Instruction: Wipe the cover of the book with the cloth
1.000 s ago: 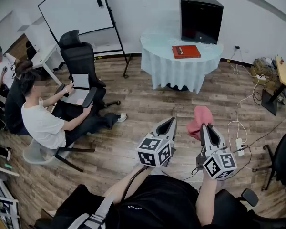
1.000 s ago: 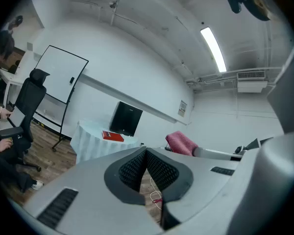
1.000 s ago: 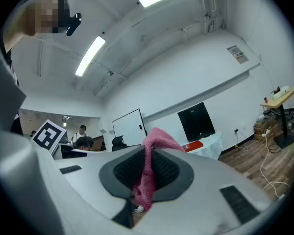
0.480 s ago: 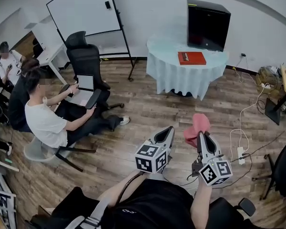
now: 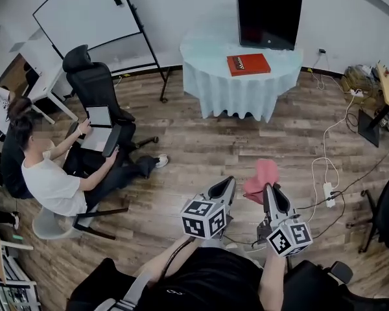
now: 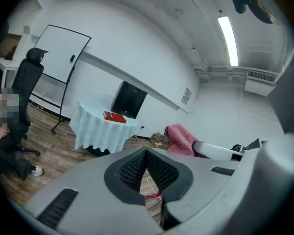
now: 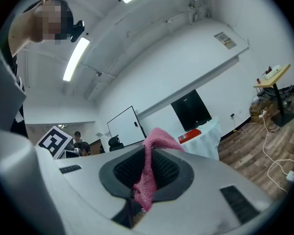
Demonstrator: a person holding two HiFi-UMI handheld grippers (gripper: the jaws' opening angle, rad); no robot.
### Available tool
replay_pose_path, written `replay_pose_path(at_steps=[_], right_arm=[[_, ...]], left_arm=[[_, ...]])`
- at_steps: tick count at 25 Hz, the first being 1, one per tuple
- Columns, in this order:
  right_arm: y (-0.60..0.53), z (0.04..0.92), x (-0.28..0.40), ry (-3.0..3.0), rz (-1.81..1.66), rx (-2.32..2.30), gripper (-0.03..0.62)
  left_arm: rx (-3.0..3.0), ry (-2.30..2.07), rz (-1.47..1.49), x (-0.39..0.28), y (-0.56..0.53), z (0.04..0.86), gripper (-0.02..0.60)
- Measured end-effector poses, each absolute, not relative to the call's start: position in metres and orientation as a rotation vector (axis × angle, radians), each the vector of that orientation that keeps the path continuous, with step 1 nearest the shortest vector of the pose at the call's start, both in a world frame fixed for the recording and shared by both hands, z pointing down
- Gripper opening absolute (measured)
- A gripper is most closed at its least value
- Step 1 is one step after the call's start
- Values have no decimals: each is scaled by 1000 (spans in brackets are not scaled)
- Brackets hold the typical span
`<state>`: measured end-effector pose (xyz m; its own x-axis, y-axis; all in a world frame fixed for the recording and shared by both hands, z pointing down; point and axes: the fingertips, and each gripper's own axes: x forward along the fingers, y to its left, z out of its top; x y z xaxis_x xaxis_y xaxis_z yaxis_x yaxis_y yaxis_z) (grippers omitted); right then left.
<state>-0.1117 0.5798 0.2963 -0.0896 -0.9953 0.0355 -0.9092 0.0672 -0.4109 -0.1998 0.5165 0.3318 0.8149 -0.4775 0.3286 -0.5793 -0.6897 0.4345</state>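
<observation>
- The right claw (image 5: 267,190) pinches the pink cloth (image 5: 261,175); the left claw (image 5: 224,186) is pressed together on nothing.
- The red book (image 5: 248,64) lies flat on the round counter (image 5: 204,54), well apart, straight ahead (cloth-bearing claw must travel forward).

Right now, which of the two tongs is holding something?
The right tongs, clamped on the pink terry cloth; the left tongs are closed with nothing between them.

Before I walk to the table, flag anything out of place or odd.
A power strip lies loose on the floor, right of the path to the table: a trip risk. Otherwise nothing: book flat, cloth pinched in the right gripper.
</observation>
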Motion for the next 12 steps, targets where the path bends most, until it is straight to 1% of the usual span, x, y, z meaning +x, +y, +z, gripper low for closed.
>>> replay_pose_path(at_steps=[7,12], right_arm=[[528,312,-74,2036,-549,-2046,40],[455,307,-57,2047,-580,-2066,38]], left_arm=[[2389,-689,288,-160,459,360,14],[2353,-694,283,-145,391,367,14]])
